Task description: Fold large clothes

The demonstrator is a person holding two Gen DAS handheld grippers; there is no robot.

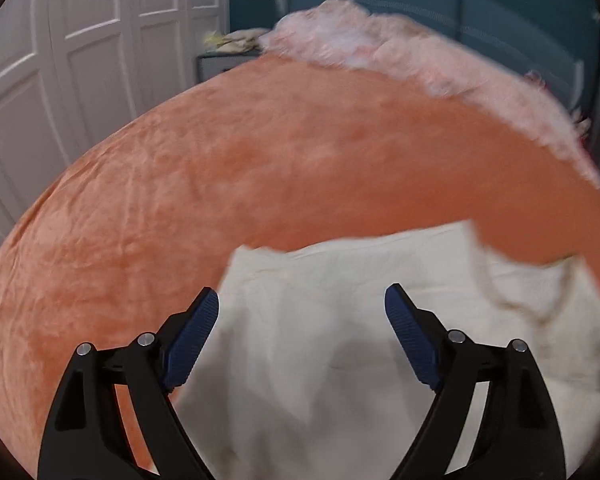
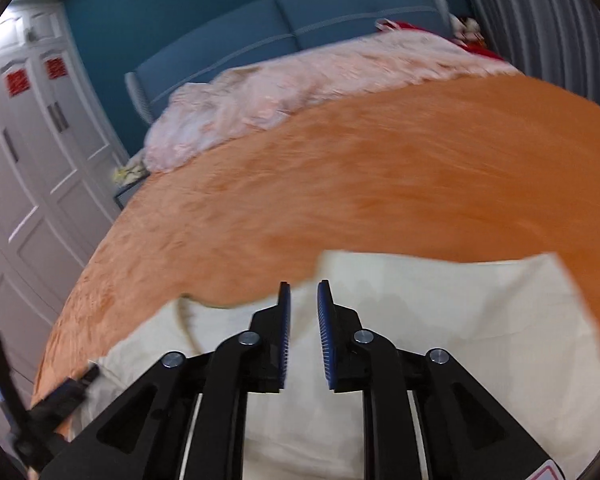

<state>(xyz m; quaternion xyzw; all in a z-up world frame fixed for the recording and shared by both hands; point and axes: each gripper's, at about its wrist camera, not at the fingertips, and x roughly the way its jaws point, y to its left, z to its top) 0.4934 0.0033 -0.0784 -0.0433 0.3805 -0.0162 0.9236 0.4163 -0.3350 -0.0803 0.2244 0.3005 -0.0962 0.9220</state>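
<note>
Down on the orange bedspread point(image 1: 260, 168), near its front edge, lies the cream garment point(image 1: 340, 340), collar point(image 1: 540, 304) showing only from the left wrist. Spread wide above it hangs the left gripper point(image 1: 302, 320), nothing between the blue pads point(image 1: 192, 340); narrowed to a slim gap over the same cloth sits the right gripper point(image 2: 304, 320), gripping nothing. Seen only from the right wrist: blue headboard point(image 2: 284, 28) full width, pink quilt point(image 2: 300, 76) beneath, ribbed curtain point(image 2: 540, 20).
</note>
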